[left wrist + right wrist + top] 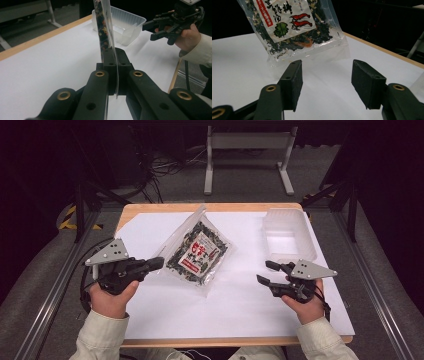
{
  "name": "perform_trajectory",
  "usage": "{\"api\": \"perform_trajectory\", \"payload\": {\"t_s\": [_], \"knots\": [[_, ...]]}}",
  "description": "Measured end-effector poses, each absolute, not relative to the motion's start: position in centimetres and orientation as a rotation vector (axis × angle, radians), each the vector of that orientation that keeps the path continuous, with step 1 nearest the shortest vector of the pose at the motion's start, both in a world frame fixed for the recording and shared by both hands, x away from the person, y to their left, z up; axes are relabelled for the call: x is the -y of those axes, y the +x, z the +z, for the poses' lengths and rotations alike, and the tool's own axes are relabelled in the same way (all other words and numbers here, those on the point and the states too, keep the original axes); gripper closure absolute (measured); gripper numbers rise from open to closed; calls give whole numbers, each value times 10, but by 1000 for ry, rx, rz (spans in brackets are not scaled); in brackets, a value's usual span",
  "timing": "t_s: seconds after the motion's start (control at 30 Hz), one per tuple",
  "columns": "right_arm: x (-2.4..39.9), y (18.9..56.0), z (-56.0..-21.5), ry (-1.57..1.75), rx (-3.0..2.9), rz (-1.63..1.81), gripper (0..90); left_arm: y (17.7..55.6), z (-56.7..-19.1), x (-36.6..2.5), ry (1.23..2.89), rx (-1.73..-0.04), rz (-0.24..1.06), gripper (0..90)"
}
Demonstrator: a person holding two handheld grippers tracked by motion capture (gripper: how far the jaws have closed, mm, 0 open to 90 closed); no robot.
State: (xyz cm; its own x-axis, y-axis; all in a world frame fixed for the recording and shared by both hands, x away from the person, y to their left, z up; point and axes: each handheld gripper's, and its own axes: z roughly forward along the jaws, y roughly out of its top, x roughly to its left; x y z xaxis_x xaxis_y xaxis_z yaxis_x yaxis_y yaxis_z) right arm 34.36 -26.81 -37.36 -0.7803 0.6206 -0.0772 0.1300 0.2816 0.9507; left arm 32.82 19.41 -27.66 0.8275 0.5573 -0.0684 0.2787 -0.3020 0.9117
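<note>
— Above the white sheet [240, 305], which way does your packet [197, 251] run?
— Its long axis slants away toward the table's far edge, near end lifted. Your left gripper [156, 263] pinches its edge; your right gripper [266, 272] stands apart, jaws parted, empty.

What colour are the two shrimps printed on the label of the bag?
Red, on the white label of the bag; the right gripper view shows them best.
</note>
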Motion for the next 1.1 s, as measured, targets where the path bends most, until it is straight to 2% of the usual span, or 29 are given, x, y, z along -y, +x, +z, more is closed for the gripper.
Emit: {"api": "perform_trajectory", "payload": {"t_s": [0.33,0.5,0.7,0.83,1.1], "knots": [[262,342,-363,648,-2101,1546,422,326,-255,-199,1868,-613,366,896],[258,346,-354,629,-2093,1566,421,326,-250,-197,1906,-585,381,895],[246,349,-334,594,-2121,1580,417,331,-251,-197,1926,-555,344,895],[238,354,-320,565,-2112,1622,382,331,-250,-195,1927,-534,325,895],[203,374,-286,452,-2182,1644,347,331,-250,-191,1929,-503,313,895]]}}
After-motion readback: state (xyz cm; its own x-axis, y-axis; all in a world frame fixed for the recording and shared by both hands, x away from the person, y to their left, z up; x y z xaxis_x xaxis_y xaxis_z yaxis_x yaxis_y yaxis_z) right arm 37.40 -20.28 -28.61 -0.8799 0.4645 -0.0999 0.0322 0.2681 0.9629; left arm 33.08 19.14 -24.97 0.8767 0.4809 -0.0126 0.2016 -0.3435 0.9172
